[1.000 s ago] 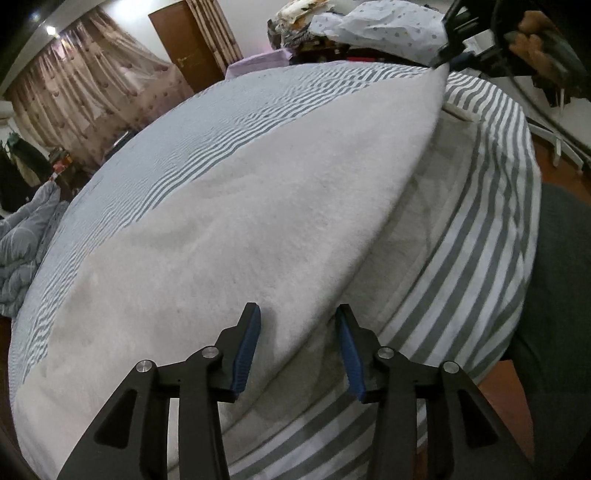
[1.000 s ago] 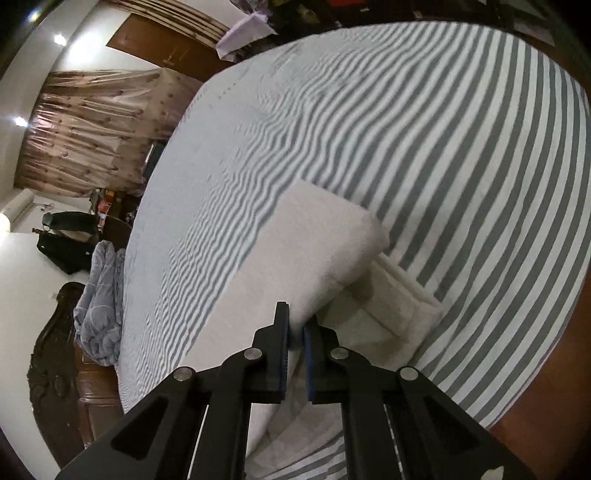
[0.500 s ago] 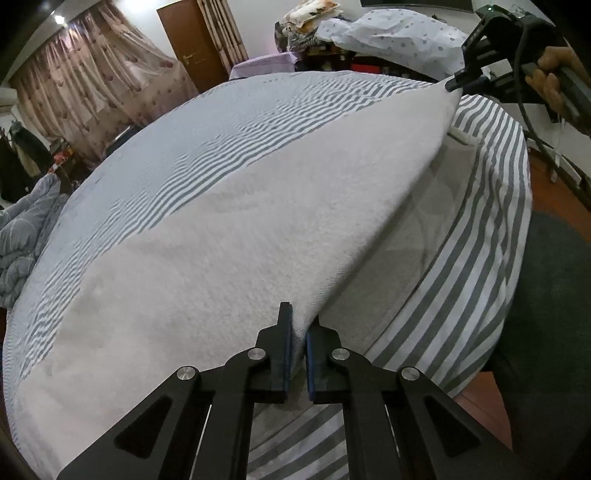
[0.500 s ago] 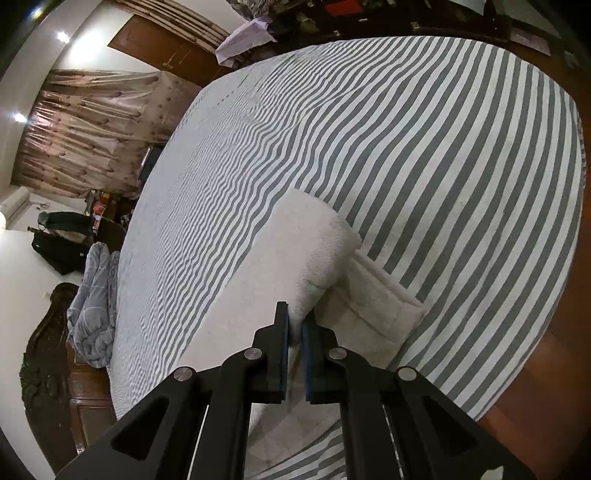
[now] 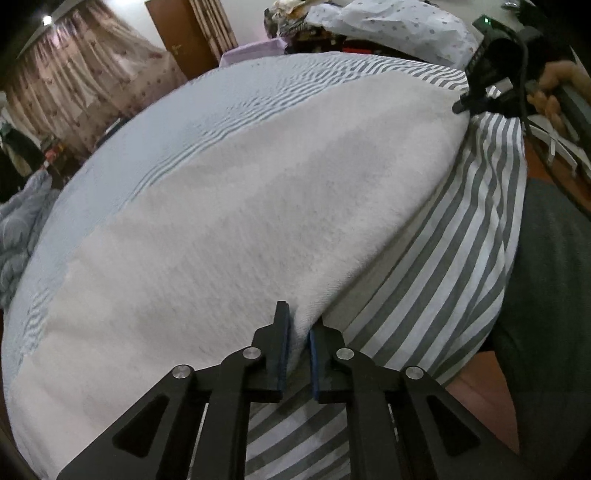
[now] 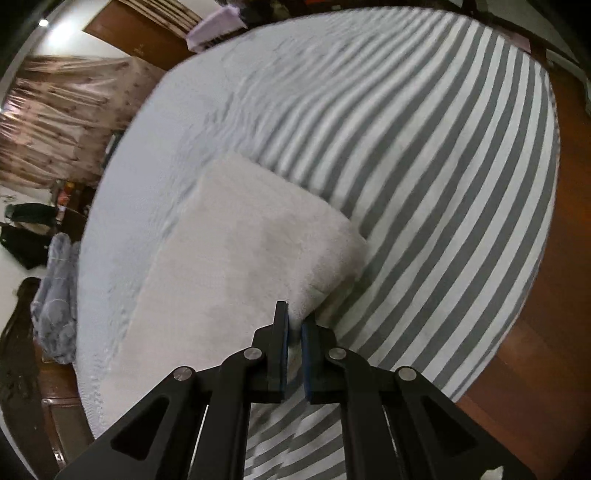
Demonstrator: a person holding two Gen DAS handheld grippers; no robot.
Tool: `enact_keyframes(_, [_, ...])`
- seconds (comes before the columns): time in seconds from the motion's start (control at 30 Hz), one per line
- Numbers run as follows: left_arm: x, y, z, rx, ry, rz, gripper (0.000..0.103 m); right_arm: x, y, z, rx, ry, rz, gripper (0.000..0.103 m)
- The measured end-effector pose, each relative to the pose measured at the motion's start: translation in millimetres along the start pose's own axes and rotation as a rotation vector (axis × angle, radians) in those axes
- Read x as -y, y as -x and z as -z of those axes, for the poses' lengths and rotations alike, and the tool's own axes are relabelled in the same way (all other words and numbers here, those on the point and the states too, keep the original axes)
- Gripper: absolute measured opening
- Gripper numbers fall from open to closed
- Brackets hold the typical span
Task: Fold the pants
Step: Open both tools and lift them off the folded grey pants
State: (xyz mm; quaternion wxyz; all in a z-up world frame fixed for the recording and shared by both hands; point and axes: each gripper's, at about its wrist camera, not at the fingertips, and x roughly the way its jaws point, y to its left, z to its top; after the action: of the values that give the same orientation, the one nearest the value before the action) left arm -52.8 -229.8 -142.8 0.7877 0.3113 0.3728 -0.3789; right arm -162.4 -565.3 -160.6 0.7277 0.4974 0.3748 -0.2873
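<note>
The pants [image 5: 236, 229] are pale cream fleece, lying lengthwise on a grey-and-white striped bed [image 5: 461, 240]. My left gripper [image 5: 297, 325] is shut on the pants' near edge. My right gripper [image 6: 294, 325] is shut on the pants [image 6: 240, 258] at their near edge by one end. The right gripper also shows in the left wrist view [image 5: 465, 105] at the far right end of the pants, held by a hand. The upper layer covers the lower one along the near edge.
The striped bed sheet [image 6: 424, 166] stretches away to the right. A wooden floor [image 6: 535, 314] lies past the bed's edge. Curtains [image 5: 85, 85], a brown door [image 5: 177, 33] and piled laundry [image 5: 388, 26] stand at the back. A blue quilt [image 6: 55, 295] hangs at the left.
My left gripper has shut on the pants' edge. Both grippers have carried the upper layer toward the near side; it now covers the lower layer that showed before.
</note>
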Motion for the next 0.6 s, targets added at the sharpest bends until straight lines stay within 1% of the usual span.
enact_keyframes(0.03, [-1,0,0,-0.007,0.004,0.011,0.016,0,-1,0,-0.002,0.000,0.007,0.009])
enact_keyframes(0.1, [-6,3,-2,-0.014,0.039,0.068,0.027,-2,-2,0,-0.013,0.005,0.022,0.009])
enact_keyframes(0.13, [-9,4,-1,-0.017,0.058,0.092,0.030,-3,-2,0,-0.020,0.005,0.024,0.012])
enact_keyframes(0.17, [-12,7,0,-0.018,0.080,0.122,0.031,-4,-1,-1,-0.029,0.003,0.026,0.019])
enact_keyframes(0.2, [-18,11,-1,-0.014,0.112,0.155,0.032,-5,0,-2,-0.039,-0.006,0.033,0.023])
enact_keyframes(0.23, [-21,15,-2,-0.012,0.130,0.164,0.033,-6,2,-1,-0.039,-0.014,0.039,0.032])
enact_keyframes(0.27, [-28,21,-3,-0.003,0.159,0.180,0.036,-10,6,-1,-0.035,-0.021,0.046,0.034])
enact_keyframes(0.33, [-42,32,-4,0.025,0.212,0.192,0.041,-12,16,0,-0.032,-0.027,0.046,0.034])
enact_keyframes(0.4, [-68,44,-5,0.062,0.294,0.175,0.048,-19,29,-1,-0.017,-0.019,0.057,0.034])
enact_keyframes(0.43, [-81,48,-5,0.078,0.329,0.160,0.049,-24,37,0,-0.004,-0.007,0.069,0.034])
enact_keyframes(0.53, [-119,52,-6,0.108,0.431,0.075,0.051,-51,55,0,0.025,0.056,0.055,0.034])
enact_keyframes(0.57, [-133,50,-2,0.099,0.468,0.029,0.052,-61,56,-1,0.027,0.079,0.047,0.035])
enact_keyframes(0.6, [-145,47,2,0.084,0.502,-0.002,0.052,-79,56,0,0.018,0.119,0.024,0.035])
